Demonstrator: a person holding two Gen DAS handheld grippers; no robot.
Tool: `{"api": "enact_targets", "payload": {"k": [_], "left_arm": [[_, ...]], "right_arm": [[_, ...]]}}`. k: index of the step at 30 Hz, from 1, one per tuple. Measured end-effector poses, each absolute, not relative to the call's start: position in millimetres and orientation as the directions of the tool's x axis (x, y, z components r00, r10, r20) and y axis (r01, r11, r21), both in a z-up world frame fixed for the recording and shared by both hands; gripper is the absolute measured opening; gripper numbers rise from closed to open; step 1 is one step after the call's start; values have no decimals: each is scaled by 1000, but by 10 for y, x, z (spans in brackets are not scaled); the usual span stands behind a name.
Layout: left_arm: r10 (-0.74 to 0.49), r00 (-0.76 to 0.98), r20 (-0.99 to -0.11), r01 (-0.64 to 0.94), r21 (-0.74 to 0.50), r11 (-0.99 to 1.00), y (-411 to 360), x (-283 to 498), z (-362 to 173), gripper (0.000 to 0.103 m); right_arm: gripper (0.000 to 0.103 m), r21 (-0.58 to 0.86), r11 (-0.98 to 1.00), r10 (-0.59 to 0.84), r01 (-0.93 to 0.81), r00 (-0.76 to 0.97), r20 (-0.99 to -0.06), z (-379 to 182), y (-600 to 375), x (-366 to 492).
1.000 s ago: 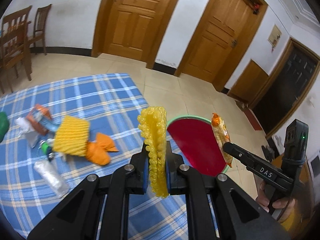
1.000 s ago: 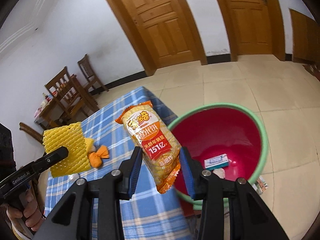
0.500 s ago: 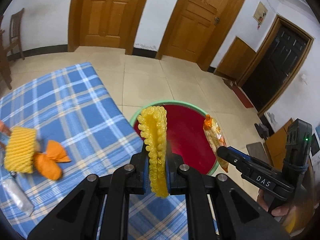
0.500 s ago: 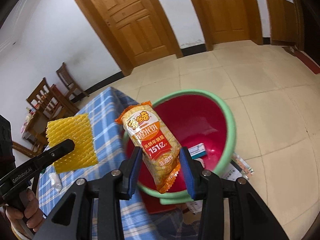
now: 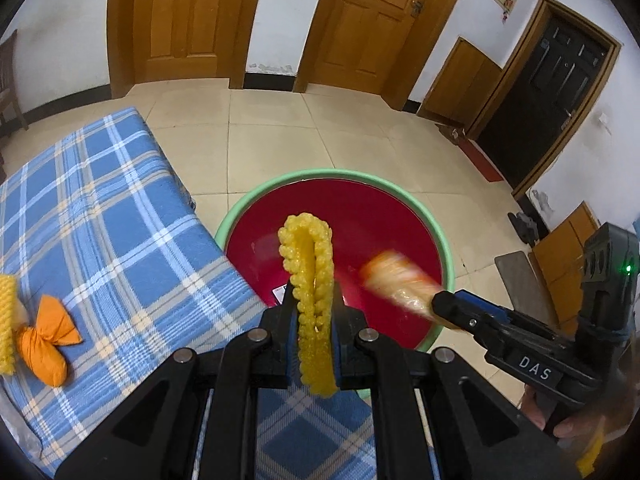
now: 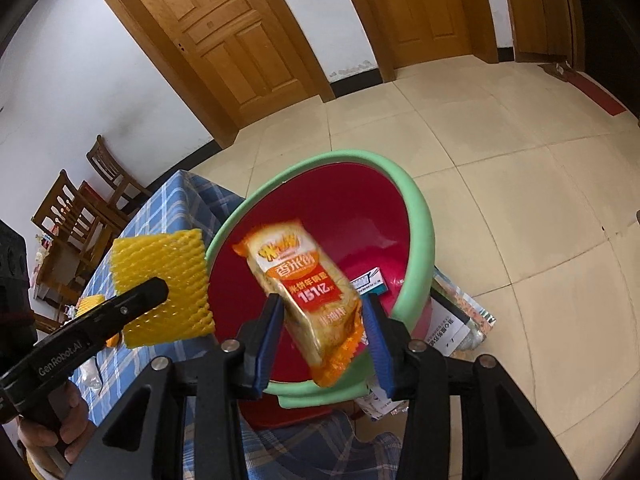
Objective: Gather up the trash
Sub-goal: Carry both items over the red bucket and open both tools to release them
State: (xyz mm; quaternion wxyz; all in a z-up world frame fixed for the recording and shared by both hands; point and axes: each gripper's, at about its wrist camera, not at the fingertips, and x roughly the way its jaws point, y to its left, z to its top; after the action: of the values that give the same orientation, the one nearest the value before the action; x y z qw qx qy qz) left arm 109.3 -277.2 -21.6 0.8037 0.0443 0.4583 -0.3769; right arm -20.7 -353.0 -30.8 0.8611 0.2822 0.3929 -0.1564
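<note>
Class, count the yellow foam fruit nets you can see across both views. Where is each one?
2. One yellow foam net is clamped in the left gripper over the red basin. The other lies on the blue plaid tablecloth, mostly cut off.

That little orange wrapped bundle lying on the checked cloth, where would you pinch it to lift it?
Grip the orange bundle at its narrow twisted waist, coming straight down from above with the fingers either side of the neck. It lies flat on the blue checked tablecloth, bulging at one end and fanning out at the other, so the pinched middle is the slimmest, firmest part. The yellow foam net beside it crowds one end.
</note>
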Motion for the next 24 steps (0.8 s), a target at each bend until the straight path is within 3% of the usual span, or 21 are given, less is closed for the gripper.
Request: {"api": "enact_targets", "payload": {"k": [3, 5, 7, 17, 24], "left_arm": [[-569, 286, -771, 649, -281, 707, -2793, 1098, -229, 17], [-574, 282, -769, 644, -291, 707, -2786, 1109, -230, 35], [-575, 290, -765, 642, -291, 710, -2772, 1109, -215, 41], [-547, 322, -773, 588, -289, 755, -2604, 1117, -200, 53], [-520, 375, -767, 537, -277, 796, -2312, 1103, -117, 60]], "right_arm": [[45, 369, 790, -46, 490, 647, -761, -294, -3530, -190], [45, 370, 789, -45, 490, 648, -761, -292, -3534, -189], [45, 374, 788, -43, 489, 650, -759, -287, -3541, -190], [45, 379, 787, -40, 487, 653, -756, -255, -3549, -223], [56, 393, 790, -27, 470, 667, -744, -218, -3505, -242]]}}
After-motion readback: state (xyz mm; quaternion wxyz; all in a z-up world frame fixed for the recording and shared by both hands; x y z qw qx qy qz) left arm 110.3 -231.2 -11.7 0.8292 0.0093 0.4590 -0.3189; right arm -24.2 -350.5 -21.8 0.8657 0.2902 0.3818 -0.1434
